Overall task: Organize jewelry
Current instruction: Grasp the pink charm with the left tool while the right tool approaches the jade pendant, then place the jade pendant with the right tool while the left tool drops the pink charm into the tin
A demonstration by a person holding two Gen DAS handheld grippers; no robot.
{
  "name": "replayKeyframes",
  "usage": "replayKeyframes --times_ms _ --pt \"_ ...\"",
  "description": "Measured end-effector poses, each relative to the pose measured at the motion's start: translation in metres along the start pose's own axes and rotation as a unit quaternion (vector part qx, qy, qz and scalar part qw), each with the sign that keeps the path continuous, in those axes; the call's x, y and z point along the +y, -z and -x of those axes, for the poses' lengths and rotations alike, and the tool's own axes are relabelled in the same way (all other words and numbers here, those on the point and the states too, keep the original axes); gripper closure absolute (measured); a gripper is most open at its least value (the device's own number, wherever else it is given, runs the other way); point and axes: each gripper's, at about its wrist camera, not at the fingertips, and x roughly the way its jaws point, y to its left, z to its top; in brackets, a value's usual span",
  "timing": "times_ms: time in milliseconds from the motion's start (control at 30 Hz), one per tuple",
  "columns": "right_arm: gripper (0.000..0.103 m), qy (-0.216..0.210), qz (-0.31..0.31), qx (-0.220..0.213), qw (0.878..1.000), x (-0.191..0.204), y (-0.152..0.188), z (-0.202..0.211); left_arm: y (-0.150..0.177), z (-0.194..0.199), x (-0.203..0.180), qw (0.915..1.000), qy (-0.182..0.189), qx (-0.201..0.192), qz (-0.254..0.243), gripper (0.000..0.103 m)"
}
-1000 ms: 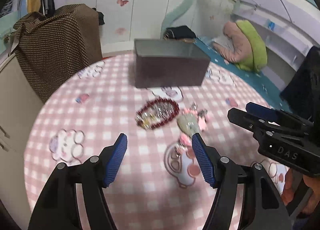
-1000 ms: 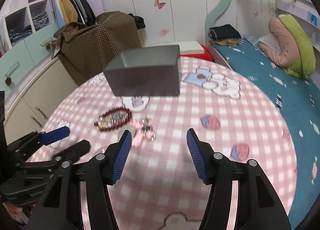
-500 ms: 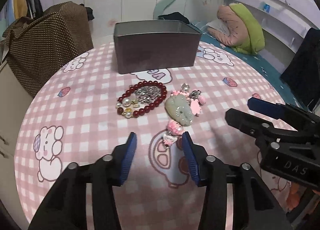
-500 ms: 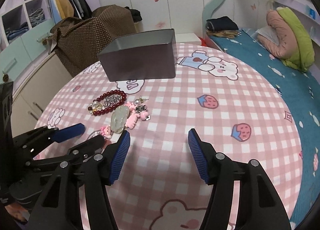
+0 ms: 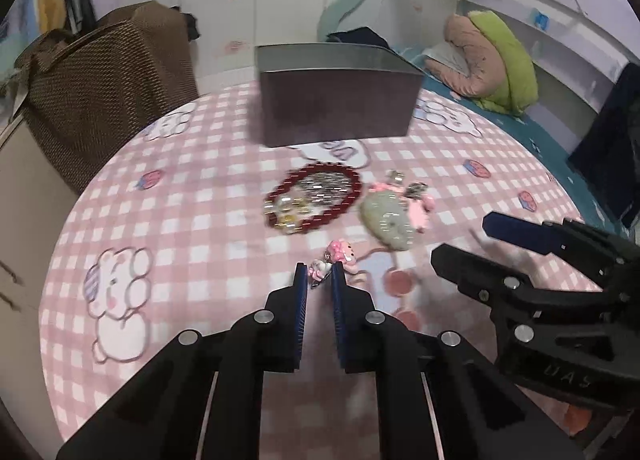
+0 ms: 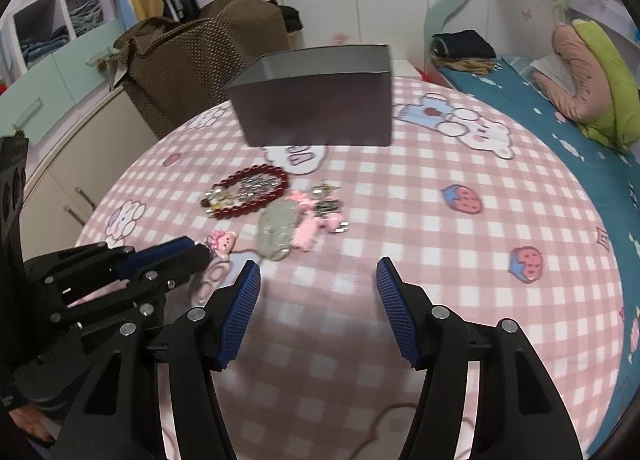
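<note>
At the near edge of the table (image 5: 168, 216) my left gripper (image 5: 320, 274) has its jaws closing, almost together, with a small white charm (image 5: 320, 269) between the tips; I can't tell if the pads already press on it. A pink charm (image 5: 343, 251) lies just past those tips. My right gripper (image 6: 318, 274) hangs over bare pink-checked cloth nearer the right edge, jaws wide apart with nothing between them. Further in, toward the middle of the table, I see the pale green pendant (image 5: 387, 222) touching a cluster of pink and silver pieces (image 5: 420, 204). Just left of it sits the dark red bead bracelet (image 5: 314, 198), with shiny silver bits inside its loop. Beyond the jewelry, toward the far edge, the grey metal box (image 5: 336, 100) stands open-topped.
</note>
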Motion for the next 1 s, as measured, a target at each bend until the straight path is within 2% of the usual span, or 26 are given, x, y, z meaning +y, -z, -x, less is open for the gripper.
replayKeyframes --times_ms 167,333,433,533,700,867,1000 --pt "0.044 -0.019 0.018 0.003 1.000 0.024 -0.001 -0.007 0.004 0.012 0.023 0.9997 0.008 -0.006 0.024 0.092" --pt "0.045 0.006 0.006 0.005 1.000 0.025 -0.006 -0.016 0.007 0.017 0.040 0.9989 0.002 -0.012 0.046 0.092" --pt "0.061 0.008 0.003 0.012 1.000 0.022 -0.008 -0.021 0.005 0.018 0.042 0.9987 0.007 -0.014 0.049 0.092" --pt "0.068 0.000 0.012 0.010 1.000 0.027 -0.009 -0.023 0.004 0.018 0.042 0.9986 0.011 -0.013 0.050 0.092" --pt "0.069 -0.014 0.017 0.014 1.000 0.032 -0.015 -0.031 0.002 0.016 0.043 0.9981 0.021 -0.013 0.056 0.092" --pt "0.068 -0.008 0.028 0.020 0.999 0.036 -0.024 -0.040 0.001 0.014 0.044 0.9979 0.025 -0.012 0.059 0.092" --pt "0.073 0.018 0.066 0.020 0.997 0.045 -0.026 -0.044 -0.001 0.011 0.044 0.9978 0.026 -0.010 0.060 0.092"
